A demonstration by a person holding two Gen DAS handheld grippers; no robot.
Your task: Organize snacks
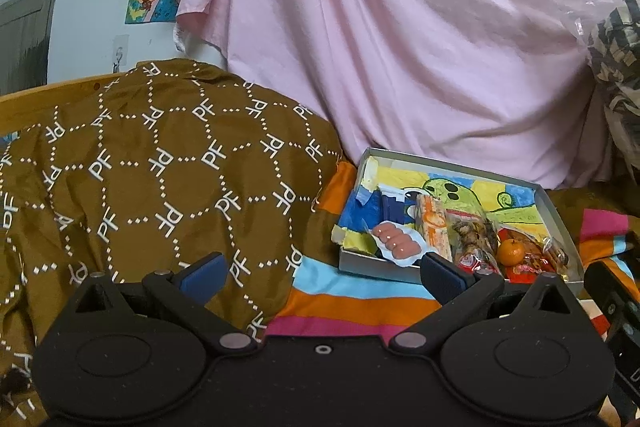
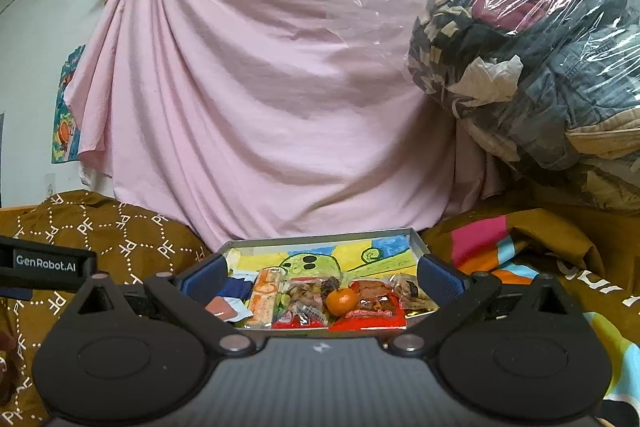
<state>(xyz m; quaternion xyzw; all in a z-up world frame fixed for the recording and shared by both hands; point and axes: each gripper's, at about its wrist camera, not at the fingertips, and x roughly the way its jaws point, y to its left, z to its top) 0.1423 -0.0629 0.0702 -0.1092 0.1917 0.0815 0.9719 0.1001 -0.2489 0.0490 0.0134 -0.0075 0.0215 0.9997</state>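
Your snacks sit packed along the near edge of the shallow box [image 2: 416, 241], which rests on the striped bedcover [image 1: 360, 301]. From left to right in the right wrist view you have a pink sausage pack [image 2: 224, 307], an orange-and-white bar [image 2: 266, 297], a clear bag of mixed pieces [image 2: 306, 301], a small mandarin [image 2: 341, 301] and a red packet [image 2: 370, 315].

Expect the wrapped ones to be light, crinkly and slippery; pinch them across the short width, near a sealed end if the film slides. The mandarin looks round and soft, so it may roll or bruise; close on it gently across its middle.

Your right gripper [image 2: 320, 277] is spread wide and holds nothing, with the whole snack row framed between its fingers at twelve o'clock, just ahead.

Your left gripper [image 1: 322, 277] is also wide and empty. From it, the box [image 1: 556, 211] lies toward one o'clock, and the sausage pack [image 1: 396, 243] pokes over the box's near rim just beside the right finger [image 1: 442, 275]; I cannot tell whether they touch.

Behind everything hangs a pink sheet [image 2: 260, 87].
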